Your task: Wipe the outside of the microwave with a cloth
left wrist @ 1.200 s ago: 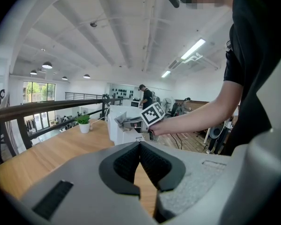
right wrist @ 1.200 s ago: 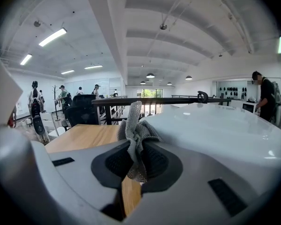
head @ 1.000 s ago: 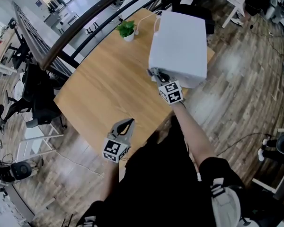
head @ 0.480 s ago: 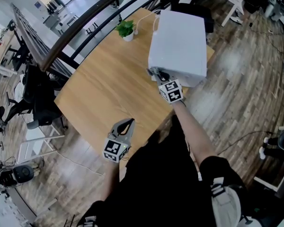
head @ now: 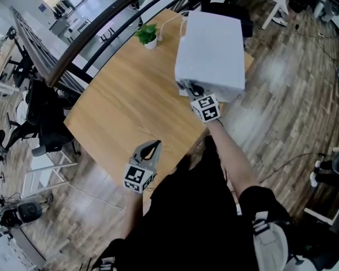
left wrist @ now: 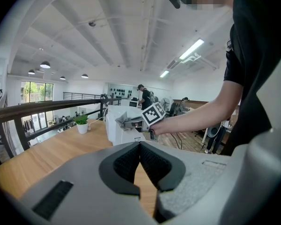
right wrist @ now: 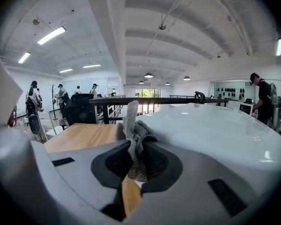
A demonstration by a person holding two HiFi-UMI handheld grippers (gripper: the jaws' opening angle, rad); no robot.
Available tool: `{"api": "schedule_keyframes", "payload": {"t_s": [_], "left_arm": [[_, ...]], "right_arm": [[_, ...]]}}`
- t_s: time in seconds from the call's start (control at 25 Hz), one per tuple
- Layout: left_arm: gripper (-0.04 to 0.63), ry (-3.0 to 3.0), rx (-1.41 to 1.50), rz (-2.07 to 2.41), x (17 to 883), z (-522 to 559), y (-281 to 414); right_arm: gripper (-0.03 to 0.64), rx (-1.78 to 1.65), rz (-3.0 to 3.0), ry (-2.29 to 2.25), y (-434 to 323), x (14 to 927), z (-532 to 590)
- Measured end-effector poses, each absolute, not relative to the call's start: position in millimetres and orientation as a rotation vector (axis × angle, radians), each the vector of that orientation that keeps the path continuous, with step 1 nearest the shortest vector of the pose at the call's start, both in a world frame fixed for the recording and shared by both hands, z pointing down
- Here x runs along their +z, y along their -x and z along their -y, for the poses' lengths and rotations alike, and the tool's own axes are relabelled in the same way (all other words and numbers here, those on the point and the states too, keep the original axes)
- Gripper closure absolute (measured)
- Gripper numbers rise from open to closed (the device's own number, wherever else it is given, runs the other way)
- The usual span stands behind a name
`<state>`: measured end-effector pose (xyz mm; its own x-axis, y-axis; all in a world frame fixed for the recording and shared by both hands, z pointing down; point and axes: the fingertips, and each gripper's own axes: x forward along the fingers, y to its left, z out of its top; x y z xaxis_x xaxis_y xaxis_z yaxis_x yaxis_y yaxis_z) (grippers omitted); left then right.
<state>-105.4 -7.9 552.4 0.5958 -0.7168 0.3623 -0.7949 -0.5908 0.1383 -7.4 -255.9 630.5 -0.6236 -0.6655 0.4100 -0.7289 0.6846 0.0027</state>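
Note:
A white microwave stands at the far right corner of the wooden table. My right gripper is shut on a grey cloth and holds it against the microwave's near left corner, at the top edge. In the right gripper view the white top spreads out to the right of the cloth. My left gripper hangs over the table's near edge, shut and holding nothing. In the left gripper view the microwave and the right gripper with its cloth show ahead.
A small potted plant stands at the table's far edge, with a white cable running to the microwave. A dark railing runs behind the table. Black office chairs stand to the left. Wood floor lies to the right.
The right gripper with the cloth has barely shifted along the microwave's near corner. The left gripper stays in place.

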Motion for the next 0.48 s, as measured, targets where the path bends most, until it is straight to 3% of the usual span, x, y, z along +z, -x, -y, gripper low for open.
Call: {"api": "schedule_keyframes", "payload": {"t_s": [0.48], "left_arm": [[0.597,-2.569,0.379,1.200,547.9,10.3,96.9]], "right_arm": [[0.578,0.216,2.497,-1.144,-17.1,629.7,255.2]]}}
